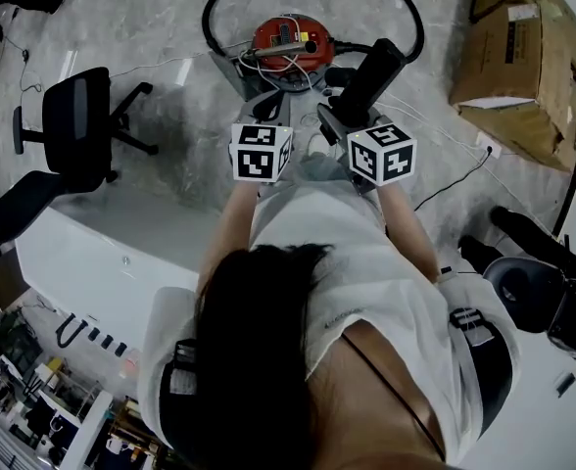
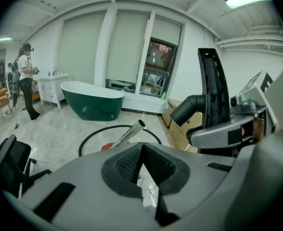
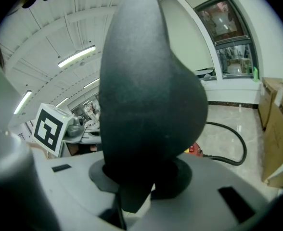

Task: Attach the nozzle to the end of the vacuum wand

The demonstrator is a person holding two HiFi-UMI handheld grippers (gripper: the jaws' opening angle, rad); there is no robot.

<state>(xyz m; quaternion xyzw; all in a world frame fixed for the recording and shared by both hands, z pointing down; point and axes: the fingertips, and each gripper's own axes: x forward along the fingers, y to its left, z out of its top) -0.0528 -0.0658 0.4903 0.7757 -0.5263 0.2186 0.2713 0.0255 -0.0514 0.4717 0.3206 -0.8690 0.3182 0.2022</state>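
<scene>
The right gripper [image 3: 148, 179] pinches the black nozzle [image 3: 151, 90], which stands upright between its jaws, while the left gripper [image 2: 142, 150] beside it has its jaws pressed together on nothing. Just beyond the left gripper, the chrome vacuum wand [image 2: 130, 134] slants across the red canister [image 1: 286, 35], its open end apart from the nozzle. A black hose [image 3: 244, 150] loops over the floor farther off, and cardboard boxes [image 1: 513, 57] stand at far right.

Bare floor [image 1: 180, 135] lies open on the left, between the office chair [image 1: 77, 120] and the red vacuum [image 1: 288, 42]. A black hose [image 3: 244, 152] loops round the vacuum's far side. Cardboard boxes [image 1: 513, 57] block the far right. An upright black nozzle [image 1: 371, 76] crowds the middle.
</scene>
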